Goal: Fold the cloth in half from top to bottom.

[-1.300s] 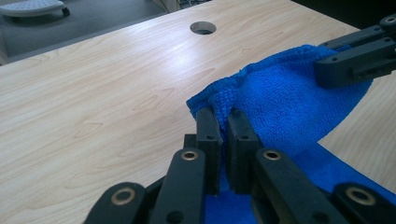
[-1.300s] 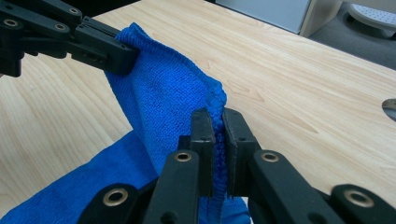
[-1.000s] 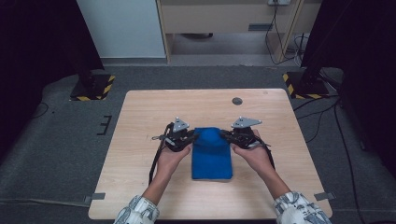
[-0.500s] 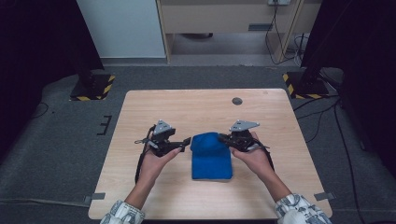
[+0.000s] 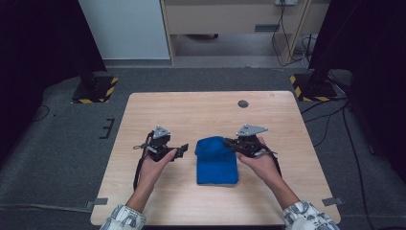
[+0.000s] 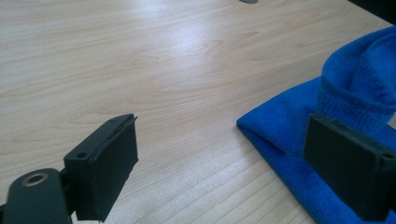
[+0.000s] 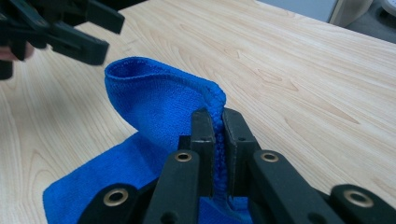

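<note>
While the right gripper (image 5: 235,143) pinches the raised edge of the blue cloth (image 5: 216,162) tightly between its jaws, the left gripper (image 5: 186,150) sits just beside the cloth's left side with its jaws spread wide; they have just been opening, and nothing lies between them. The folded cloth lies near the middle of the wooden table (image 5: 191,112), its far edge lifted and curled over, between the person's two hands

Blue cloth (image 7: 154,100) of soft, fuzzy terry weave with a stitched hem, bench (image 6: 154,56) of pale smooth wood with a slight sheen, fingers (image 6: 109,163) matt black plastic
</note>
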Available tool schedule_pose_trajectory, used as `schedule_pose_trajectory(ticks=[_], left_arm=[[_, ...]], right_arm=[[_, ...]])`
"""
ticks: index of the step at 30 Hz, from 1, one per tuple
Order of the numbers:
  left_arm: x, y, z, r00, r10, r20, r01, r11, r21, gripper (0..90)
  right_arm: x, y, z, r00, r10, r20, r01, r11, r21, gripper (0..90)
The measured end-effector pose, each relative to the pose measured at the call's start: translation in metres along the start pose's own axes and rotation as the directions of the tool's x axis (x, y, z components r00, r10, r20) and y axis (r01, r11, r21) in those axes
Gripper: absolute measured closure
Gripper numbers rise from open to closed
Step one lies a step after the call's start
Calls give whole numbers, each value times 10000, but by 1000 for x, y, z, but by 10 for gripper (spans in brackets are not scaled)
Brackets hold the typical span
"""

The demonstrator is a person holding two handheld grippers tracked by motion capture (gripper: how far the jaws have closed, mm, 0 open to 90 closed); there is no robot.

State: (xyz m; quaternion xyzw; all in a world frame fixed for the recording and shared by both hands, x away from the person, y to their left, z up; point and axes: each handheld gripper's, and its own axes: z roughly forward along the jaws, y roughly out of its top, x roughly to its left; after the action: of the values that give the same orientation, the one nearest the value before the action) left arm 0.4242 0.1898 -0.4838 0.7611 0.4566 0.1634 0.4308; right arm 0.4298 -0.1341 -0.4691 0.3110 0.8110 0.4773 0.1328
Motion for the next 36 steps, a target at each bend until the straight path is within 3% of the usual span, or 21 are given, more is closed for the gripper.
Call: schedule_pose_trajectory(ticks=[16,27,36], left_arm=[[3,-3,5,9995,-106,-286,112,9998,191,95],[-4,-4,9,9996,61,-258,-52,9994,355,95],[-17,-5,18,9992,386,-137,-377,9975,595,94]], right_arm=[[4,4,-16,9998,34,-201,-45,9985,-549,844],[12,-18,-16,9987,17,-505,-26,9999,-163,839],[17,-32,-22,9978,-17,-662,23,10000,88,829]])
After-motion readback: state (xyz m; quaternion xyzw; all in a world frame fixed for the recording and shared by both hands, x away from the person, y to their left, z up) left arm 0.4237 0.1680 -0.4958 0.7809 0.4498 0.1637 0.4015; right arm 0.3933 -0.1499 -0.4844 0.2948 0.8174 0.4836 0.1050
